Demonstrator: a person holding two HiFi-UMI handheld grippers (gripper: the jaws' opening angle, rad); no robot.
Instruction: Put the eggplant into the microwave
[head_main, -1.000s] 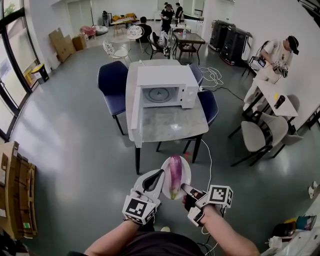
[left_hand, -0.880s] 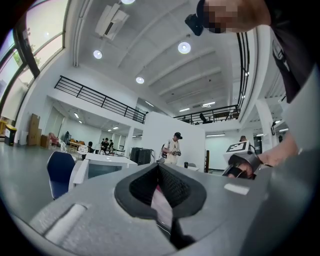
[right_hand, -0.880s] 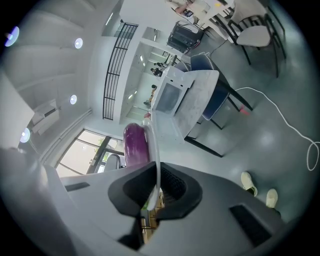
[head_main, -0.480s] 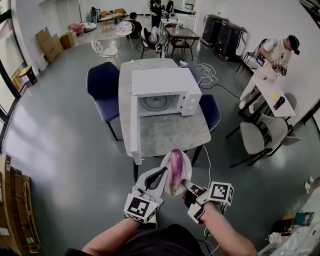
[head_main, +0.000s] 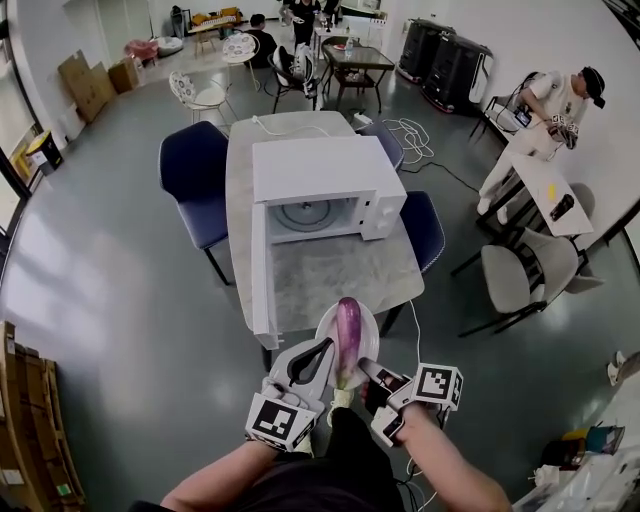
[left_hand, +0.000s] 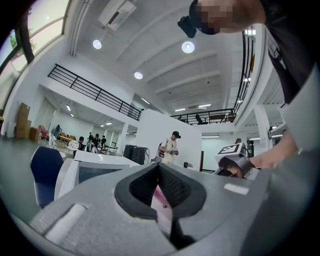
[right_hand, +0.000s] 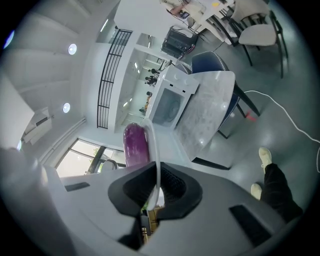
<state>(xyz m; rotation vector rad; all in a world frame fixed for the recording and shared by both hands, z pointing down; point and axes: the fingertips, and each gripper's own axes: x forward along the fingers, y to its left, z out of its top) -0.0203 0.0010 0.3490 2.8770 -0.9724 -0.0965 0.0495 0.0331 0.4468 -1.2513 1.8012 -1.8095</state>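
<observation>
Head view shows the purple eggplant (head_main: 348, 335) lying lengthwise on a white plate (head_main: 372, 332), held in the air over the near edge of the desk (head_main: 340, 270). The left tool (head_main: 324, 346) pinches the plate's left rim and the right tool (head_main: 366, 373) its near-right rim, both clamped thin on it. Beyond, the white microwave (head_main: 320, 170) stands on the desk, its door (head_main: 259, 280) swung open.
</observation>
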